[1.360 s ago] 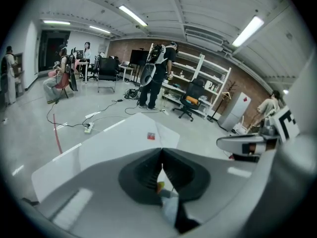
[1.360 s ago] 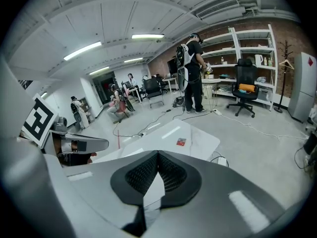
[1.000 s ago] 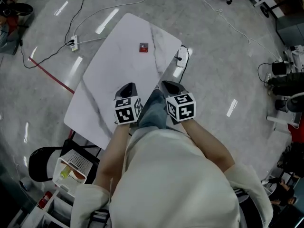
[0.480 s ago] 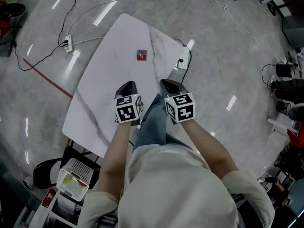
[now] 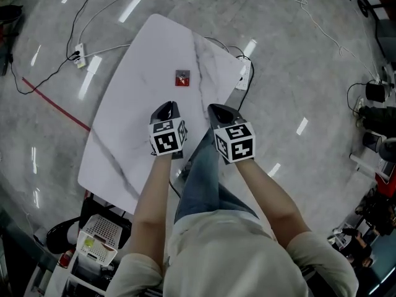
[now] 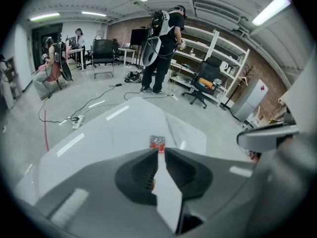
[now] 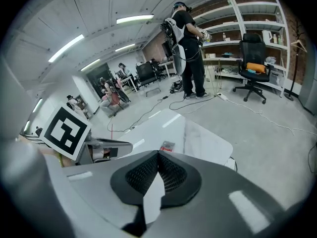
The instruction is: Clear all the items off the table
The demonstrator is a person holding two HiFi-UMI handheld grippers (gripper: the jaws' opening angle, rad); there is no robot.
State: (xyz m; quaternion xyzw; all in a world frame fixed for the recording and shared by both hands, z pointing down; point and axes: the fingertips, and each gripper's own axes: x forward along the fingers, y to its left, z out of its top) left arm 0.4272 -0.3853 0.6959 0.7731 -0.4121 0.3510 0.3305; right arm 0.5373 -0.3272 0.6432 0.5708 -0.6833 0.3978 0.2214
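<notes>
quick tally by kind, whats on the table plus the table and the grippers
red packet on the table: 1
white table: 1
grippers: 2, the left gripper and the right gripper, both shut and empty
total: 4

The table (image 5: 124,122) fills the upper left of the head view. A small packet (image 5: 182,77) lies on it, toward its far right side. The left gripper (image 5: 166,109) is over the table, just below the packet. The right gripper (image 5: 218,110) is beside it, at the table's right edge. A basket (image 5: 102,232) sits at the lower left.
</notes>
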